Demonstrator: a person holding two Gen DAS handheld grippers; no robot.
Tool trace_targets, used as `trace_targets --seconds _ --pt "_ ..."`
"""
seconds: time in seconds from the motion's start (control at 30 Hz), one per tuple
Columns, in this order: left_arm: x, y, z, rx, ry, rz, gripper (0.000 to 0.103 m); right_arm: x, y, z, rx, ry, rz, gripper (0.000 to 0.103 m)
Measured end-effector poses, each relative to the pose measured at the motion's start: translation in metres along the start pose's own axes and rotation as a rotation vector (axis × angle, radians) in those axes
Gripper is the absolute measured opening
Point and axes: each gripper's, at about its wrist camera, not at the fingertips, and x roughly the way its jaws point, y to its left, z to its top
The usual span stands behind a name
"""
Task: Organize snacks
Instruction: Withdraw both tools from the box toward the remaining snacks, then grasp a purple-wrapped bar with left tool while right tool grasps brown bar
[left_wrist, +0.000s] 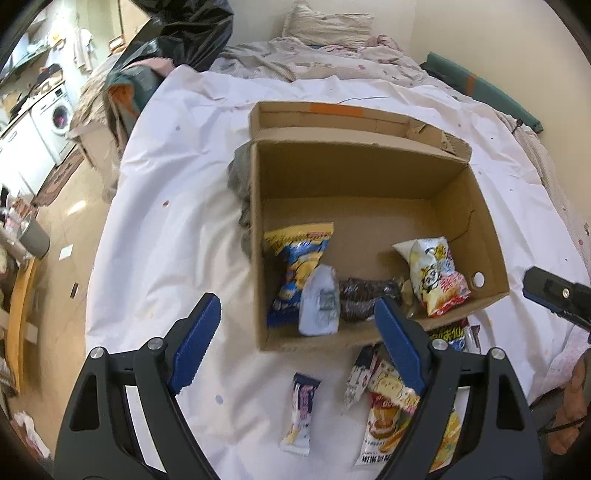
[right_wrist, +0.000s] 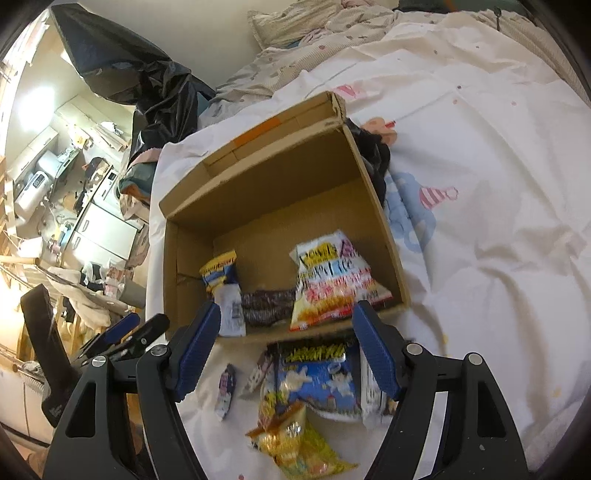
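Several packets (right_wrist: 314, 373) lie overlapped beside the box (left_wrist: 491, 236); with both jaws wide and empty, two could be pinched together.

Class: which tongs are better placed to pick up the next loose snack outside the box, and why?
Probably the right tongs: open, with the blue snack bag directly between them. The left tongs, also open, frame mostly bare sheet.
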Motion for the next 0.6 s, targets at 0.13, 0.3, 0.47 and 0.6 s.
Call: trace_targets --seconds 0.13,0.3,0.47,0.6 --pt "-0.001 0.011 -0.011 -0.049 0.031 0.01 0.083 -0.006 -0.004 -0.011 0.008 0.008 -0.004 0.077" --pt "0.0 0.021 -0.022 -0.092 0.057 0.021 0.083 -0.013 -0.014 -0.024 0.046 0.019 -0.014 0.077" --pt "0.02 0.034 -0.034 -0.142 0.153 0.038 0.083 -0.013 -0.031 -0.03 0.1 0.039 -0.033 0.076" --pt "0.046 0.026 -0.051 -0.122 0.268 0.023 0.078 -0.014 -0.045 -0.03 0.137 0.043 -0.049 0.076"
